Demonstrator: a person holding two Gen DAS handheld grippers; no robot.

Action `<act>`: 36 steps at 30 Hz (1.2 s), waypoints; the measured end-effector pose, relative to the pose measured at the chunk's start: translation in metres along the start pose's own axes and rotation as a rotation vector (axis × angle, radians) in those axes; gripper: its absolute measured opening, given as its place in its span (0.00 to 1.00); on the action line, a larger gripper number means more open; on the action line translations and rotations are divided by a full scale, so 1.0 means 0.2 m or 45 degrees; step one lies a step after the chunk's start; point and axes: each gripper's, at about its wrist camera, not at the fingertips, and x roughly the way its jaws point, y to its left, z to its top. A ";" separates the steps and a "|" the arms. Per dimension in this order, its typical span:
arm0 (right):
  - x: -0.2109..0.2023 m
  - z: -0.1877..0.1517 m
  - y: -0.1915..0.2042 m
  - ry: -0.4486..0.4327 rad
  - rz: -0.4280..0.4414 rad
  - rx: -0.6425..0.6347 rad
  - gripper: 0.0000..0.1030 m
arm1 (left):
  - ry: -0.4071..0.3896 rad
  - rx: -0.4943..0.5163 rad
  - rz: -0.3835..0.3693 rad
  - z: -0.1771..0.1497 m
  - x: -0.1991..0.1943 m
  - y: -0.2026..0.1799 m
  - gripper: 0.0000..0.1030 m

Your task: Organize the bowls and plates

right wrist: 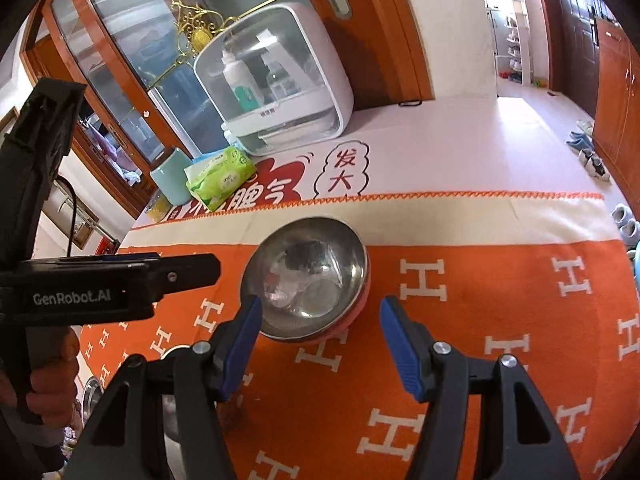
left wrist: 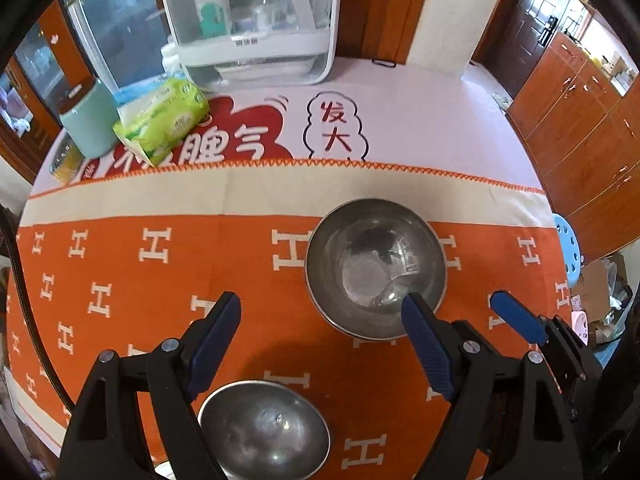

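A steel bowl [left wrist: 375, 266] stands upright on the orange tablecloth [left wrist: 160, 280]; it also shows in the right wrist view [right wrist: 308, 278]. A second steel bowl [left wrist: 264, 430] sits nearer, below my left gripper. My left gripper [left wrist: 320, 320] is open and empty, above the cloth, its right finger over the far bowl's near rim. My right gripper [right wrist: 320, 320] is open and empty, just short of the far bowl; one of its fingers [left wrist: 518, 316] shows at the right of the left wrist view. Another bowl's rim [right wrist: 91, 402] shows at the lower left of the right wrist view.
At the table's back stand a white clear-fronted cabinet with bottles [left wrist: 256, 20], a green tissue pack [left wrist: 164, 120] and a pale green cup [left wrist: 90, 120]. Wooden cupboards [left wrist: 580, 120] and a blue stool [left wrist: 568, 248] are to the right. The left gripper's body [right wrist: 80, 288] fills the right wrist view's left side.
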 end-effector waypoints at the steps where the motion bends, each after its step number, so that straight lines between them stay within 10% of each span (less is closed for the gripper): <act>1: 0.02 -0.01 -0.01 0.005 0.002 0.005 0.60 | 0.009 -0.002 0.000 0.00 0.03 0.00 0.79; 21: 0.27 -0.09 -0.10 0.105 0.048 0.099 0.58 | 0.170 -0.065 -0.024 -0.04 0.46 0.02 0.72; 36: 0.27 -0.13 -0.15 0.178 0.007 0.094 0.23 | 0.273 -0.016 -0.080 -0.10 0.56 -0.11 0.40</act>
